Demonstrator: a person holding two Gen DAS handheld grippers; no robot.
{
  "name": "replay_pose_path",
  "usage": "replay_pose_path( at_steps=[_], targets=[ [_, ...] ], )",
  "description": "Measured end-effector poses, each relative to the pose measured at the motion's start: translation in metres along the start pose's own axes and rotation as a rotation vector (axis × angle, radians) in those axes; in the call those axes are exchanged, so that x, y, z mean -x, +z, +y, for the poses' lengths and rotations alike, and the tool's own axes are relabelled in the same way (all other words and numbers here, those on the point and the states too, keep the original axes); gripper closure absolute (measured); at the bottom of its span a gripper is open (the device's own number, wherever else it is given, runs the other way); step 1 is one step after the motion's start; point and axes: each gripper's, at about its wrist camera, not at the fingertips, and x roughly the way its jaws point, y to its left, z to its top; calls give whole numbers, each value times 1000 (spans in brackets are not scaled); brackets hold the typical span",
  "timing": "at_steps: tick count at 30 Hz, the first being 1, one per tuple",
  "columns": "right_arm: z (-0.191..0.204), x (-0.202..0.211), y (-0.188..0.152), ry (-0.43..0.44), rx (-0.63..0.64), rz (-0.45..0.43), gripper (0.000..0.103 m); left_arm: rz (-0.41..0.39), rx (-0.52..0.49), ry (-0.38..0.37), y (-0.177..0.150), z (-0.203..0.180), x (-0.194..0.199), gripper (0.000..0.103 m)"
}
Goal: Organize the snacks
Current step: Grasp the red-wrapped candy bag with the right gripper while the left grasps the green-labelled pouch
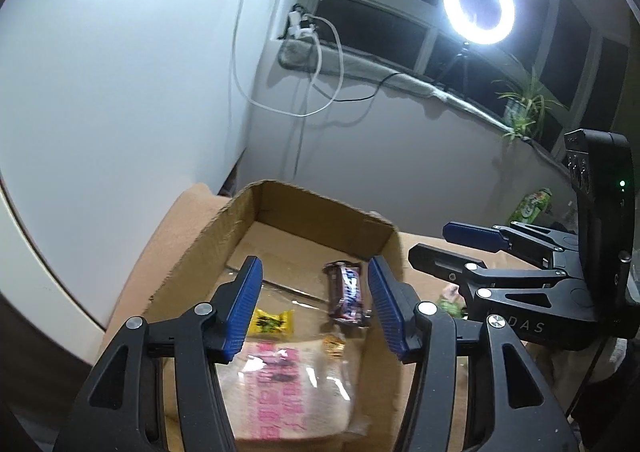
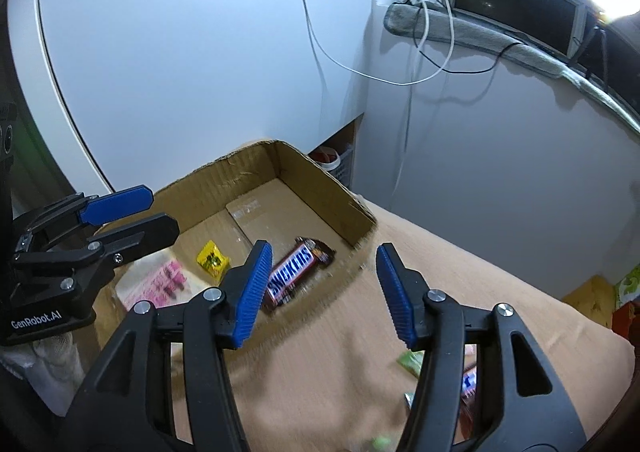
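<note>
The left claw hangs over the open brown cardboard box, its blue ribbed pads spread apart with nothing pinched between them. Below and between its fingers lies a clear plastic packet with pink print, flat on the box floor. Just ahead of its left pad sits a small yellow sweet wrapper, and close to its right pad a brown Snickers bar rests on the box floor.

The right claw stands open too, empty, straddling the near wall of the box: its left pad is over the Snickers bar inside, its right pad over the tan cloth-covered table outside. Beneath its right finger, on the table, lie a second Snickers bar and a green wrapper, partly hidden.
</note>
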Motion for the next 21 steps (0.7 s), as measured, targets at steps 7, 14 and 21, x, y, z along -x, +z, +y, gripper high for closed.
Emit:
replay_pose_path(
  at_steps=[7, 14, 21],
  targets=[
    [-20, 37, -26, -50, -42, -7, 46, 4, -50, -59, -10, -30, 8, 49],
    [-47, 74, -60, -110, -99, -15, 46, 24, -113, -118, -21, -69, 9, 49],
    [-81, 110, -97, -166, -169, -18, 46, 68, -173, -174, -42, -109, 5, 49]
  ],
)
